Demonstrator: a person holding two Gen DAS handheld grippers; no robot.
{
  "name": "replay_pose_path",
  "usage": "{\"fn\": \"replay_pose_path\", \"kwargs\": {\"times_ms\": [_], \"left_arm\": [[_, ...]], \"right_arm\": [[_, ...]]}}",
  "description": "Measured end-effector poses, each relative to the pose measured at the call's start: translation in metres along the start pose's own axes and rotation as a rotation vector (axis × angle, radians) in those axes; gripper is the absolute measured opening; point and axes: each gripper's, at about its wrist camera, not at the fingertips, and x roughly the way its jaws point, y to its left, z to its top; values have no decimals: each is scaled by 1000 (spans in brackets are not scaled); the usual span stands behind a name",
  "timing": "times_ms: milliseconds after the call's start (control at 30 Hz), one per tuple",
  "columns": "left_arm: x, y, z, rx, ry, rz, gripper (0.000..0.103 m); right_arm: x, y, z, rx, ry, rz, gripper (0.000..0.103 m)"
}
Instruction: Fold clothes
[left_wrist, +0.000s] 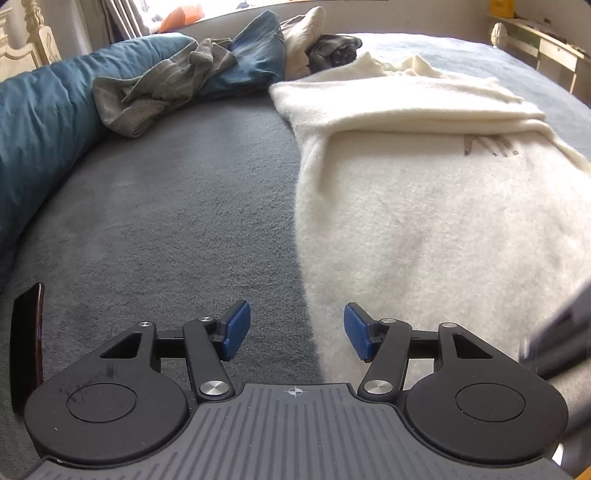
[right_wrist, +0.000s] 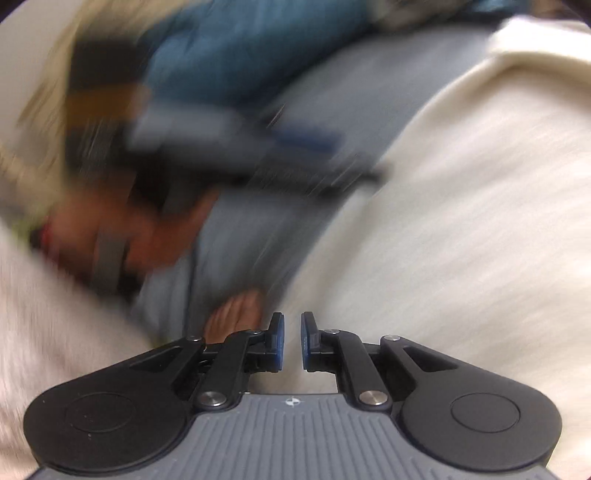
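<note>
**Operator:** Report the state of both tools.

**Technician:** Your left gripper (left_wrist: 297, 330) has its blue pads spread with nothing between them. It hangs over the left edge of the cream fleece garment (left_wrist: 424, 206), which lies flat on the grey plush bedspread (left_wrist: 166, 221). Your right gripper (right_wrist: 292, 341) has its pads nearly pressed together; the slim gap appears empty, though heavy blur makes this uncertain.

**Operator:** What could go wrong from here?

**Technician:** If you close the left pads at this position, they may catch the bedspread along with the fleece, dragging both. If you pinch one layer only, the fold will skew. Keep clear of the pile of unfolded grey and blue clothes (left_wrist: 192, 74) beside the teal pillow (left_wrist: 48, 118).
</note>
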Motion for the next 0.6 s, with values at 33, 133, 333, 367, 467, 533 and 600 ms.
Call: {"fn": "replay_pose_path", "kwargs": {"times_ms": [33, 133, 333, 367, 467, 533, 600], "left_arm": [[3, -3, -1, 9, 18, 6, 58], [10, -9, -2, 29, 62, 27, 59], [11, -11, 1, 25, 86, 59, 60], [12, -12, 1, 27, 90, 66, 60], [12, -15, 1, 36, 99, 88, 62], [13, -16, 3, 36, 106, 99, 64], [14, -16, 4, 35, 113, 106, 65]], "right_arm": [[-2, -6, 0, 5, 3, -18, 10], [4, -13, -10, 6, 64, -11, 10], [-2, 20, -38, -148, 187, 73, 11], [-8, 19, -33, -150, 154, 60, 11], [-22, 7, -14, -109, 51, 17, 11], [-18, -2, -9, -108, 64, 1, 11], [-10, -7, -20, -141, 133, 0, 11]]}}
